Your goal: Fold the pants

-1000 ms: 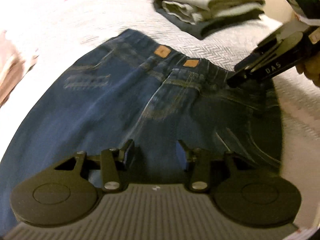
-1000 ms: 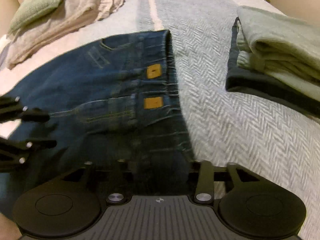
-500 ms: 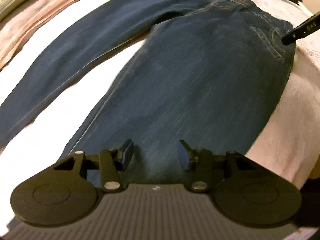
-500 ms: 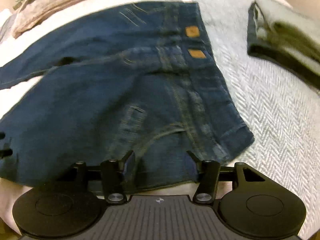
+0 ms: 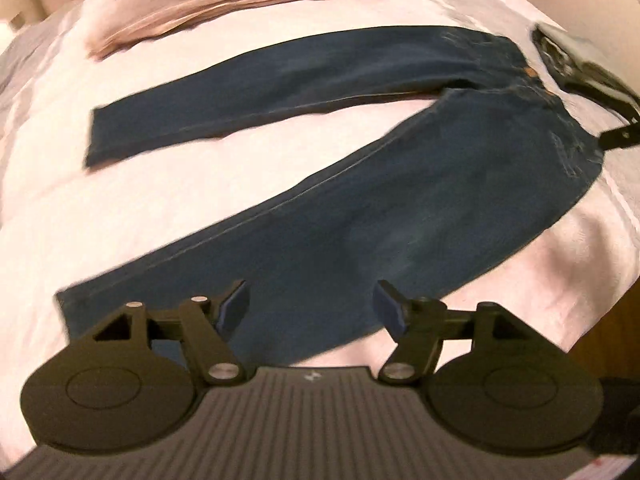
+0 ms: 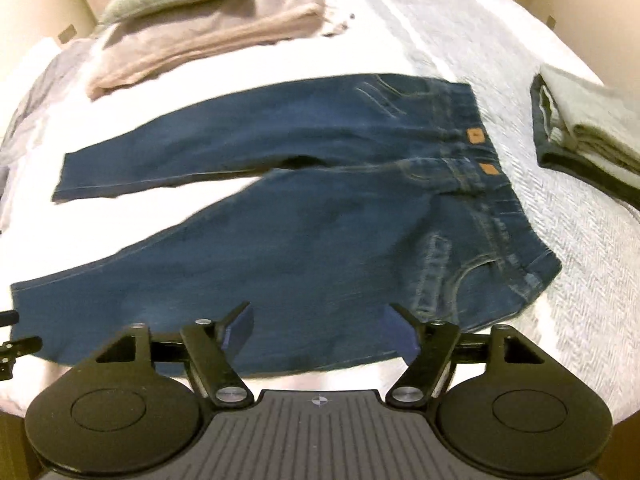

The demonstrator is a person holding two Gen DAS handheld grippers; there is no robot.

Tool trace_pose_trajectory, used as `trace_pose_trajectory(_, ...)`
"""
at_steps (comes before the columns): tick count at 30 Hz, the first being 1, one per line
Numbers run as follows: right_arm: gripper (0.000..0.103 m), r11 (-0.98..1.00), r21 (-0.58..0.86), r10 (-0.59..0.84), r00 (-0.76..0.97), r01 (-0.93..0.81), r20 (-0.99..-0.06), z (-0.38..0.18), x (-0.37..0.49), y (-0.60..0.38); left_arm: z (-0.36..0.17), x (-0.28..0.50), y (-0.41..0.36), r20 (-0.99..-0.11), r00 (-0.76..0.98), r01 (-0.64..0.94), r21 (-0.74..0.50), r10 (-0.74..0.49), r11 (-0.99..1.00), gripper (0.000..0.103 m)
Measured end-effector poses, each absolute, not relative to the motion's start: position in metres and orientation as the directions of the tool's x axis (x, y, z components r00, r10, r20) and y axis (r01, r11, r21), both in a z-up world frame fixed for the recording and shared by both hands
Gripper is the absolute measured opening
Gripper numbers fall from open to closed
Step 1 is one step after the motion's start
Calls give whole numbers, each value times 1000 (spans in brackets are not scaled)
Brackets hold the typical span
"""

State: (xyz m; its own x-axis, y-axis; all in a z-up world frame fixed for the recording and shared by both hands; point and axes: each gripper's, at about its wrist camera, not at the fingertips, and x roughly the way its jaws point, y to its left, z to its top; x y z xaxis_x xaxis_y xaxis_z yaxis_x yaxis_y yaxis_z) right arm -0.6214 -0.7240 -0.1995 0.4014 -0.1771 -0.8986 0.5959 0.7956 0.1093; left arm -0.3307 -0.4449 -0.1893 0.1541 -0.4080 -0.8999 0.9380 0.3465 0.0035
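Two empty, open grippers, left gripper (image 5: 310,308) and right gripper (image 6: 318,326), hover over splayed jeans (image 6: 304,236); grabbing one denim layer risks a crooked fold toward twelve o'clock.

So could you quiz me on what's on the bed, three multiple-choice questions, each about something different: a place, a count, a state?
1. Where is the folded grey and dark clothes stack?
A. beyond the waistband end of the blue denim jeans
B. on the legs
C. under the pillow

2. How many tan leather patches show on the waistband?
A. one
B. two
C. four

3. How do the jeans lie?
A. folded in half
B. rolled up
C. spread out, legs apart

Answers: 1 A, the stack sits on the white bedspread past the waistband. 2 B, two patches show. 3 C, bedspread shows between the legs.
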Motion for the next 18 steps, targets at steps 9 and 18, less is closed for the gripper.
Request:
trace_pose_trajectory(9, 74, 794, 57, -216, 369, 605, -904, -171, -627, -686, -171, -291, -375, -900, 239, 866, 26, -366, 500, 92)
trace_pose_trajectory(18, 76, 796, 25, -239, 352, 605, -905, -151, -644, -709, -138, -305, -367, -869, 316, 792, 21, -381, 611, 97)
